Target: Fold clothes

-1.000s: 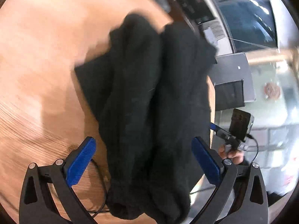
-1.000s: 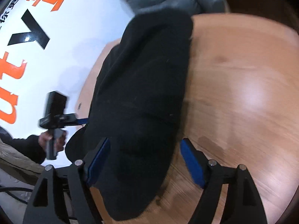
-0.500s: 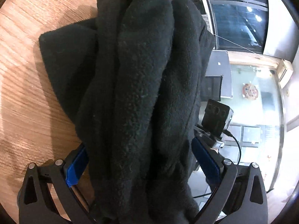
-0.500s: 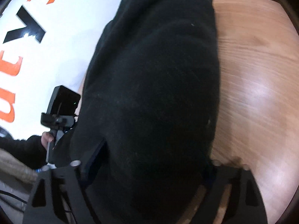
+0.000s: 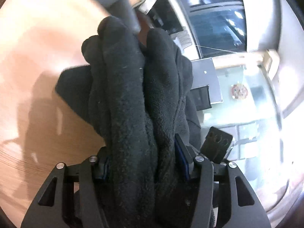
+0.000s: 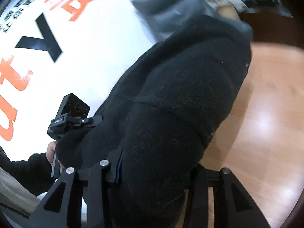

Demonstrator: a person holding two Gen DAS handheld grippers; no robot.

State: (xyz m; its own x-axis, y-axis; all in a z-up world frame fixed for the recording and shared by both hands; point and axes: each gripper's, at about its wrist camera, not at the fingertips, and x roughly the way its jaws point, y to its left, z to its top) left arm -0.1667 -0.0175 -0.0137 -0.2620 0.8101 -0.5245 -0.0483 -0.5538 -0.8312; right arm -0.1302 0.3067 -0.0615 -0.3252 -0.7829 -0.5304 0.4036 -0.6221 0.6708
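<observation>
A black fleece garment (image 5: 129, 98) is bunched in thick folds over the wooden table (image 5: 34, 60). My left gripper (image 5: 142, 163) has its jaws closing, and its blue pads (image 5: 181, 157) press into the fleece from both sides. In the right wrist view the same black fleece garment (image 6: 180, 104) fills the middle. My right gripper (image 6: 155, 171) is closing too, squeezing a fold; its right pad is buried in cloth. The other gripper's camera block (image 6: 70, 114) and a hand (image 6: 50, 150) show at the left.
A grey garment (image 6: 171, 5) lies past the black one at the table's far edge. Left of the table (image 6: 266, 114) is a white surface with orange and black letters (image 6: 66, 47). Dark windows and a black box (image 5: 201, 98) lie beyond on the right.
Both grippers went from wide open to closed around the black fleece. They pushed in over it, and the cloth now bunches up higher off the table.
</observation>
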